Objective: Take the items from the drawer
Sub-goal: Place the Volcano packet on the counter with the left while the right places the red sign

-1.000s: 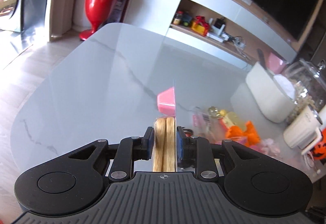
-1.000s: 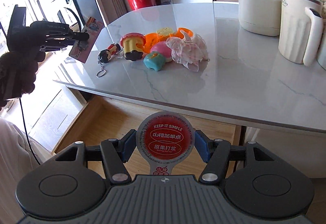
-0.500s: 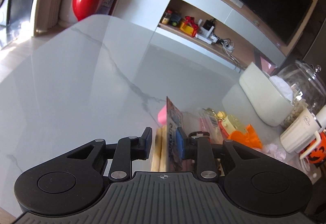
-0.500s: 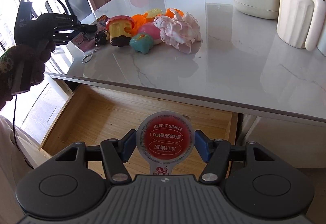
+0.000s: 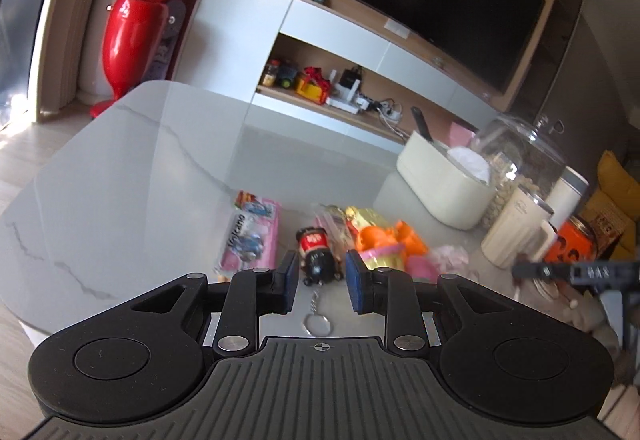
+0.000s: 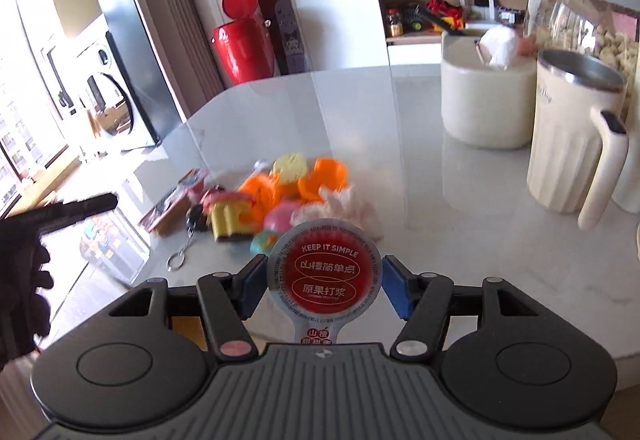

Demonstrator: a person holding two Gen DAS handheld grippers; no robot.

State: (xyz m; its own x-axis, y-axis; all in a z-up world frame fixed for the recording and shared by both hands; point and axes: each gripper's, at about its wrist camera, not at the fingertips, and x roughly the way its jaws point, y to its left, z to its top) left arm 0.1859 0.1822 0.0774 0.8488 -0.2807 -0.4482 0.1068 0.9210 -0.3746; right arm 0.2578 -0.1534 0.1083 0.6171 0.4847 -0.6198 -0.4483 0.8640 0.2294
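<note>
My left gripper (image 5: 320, 280) is open over the marble table (image 5: 140, 180) with nothing between its pads. A pink flat packet (image 5: 252, 236) lies just ahead of it to the left, and a black and red keychain figure (image 5: 318, 258) shows through the gap. My right gripper (image 6: 324, 280) is shut on a round foil snack disc with a red label (image 6: 324, 272), held above the table's near edge. Beyond it lies a pile of toys (image 6: 280, 192), with the packet (image 6: 176, 204) to their left. The left gripper (image 6: 76, 208) and a gloved hand (image 6: 24, 260) show at the left.
At the table's right stand a cream tissue box (image 6: 484, 108), a cream jug (image 6: 568, 144) and a glass jar (image 6: 588, 0). A red bin (image 6: 240, 44) stands on the floor beyond the table. The right gripper's tip (image 5: 576, 272) shows at the right edge.
The left gripper let go of the pink packet, which now lies flat on the table, and its jaws stand apart. The right gripper rose from over the open drawer to the tabletop, still holding the disc.
</note>
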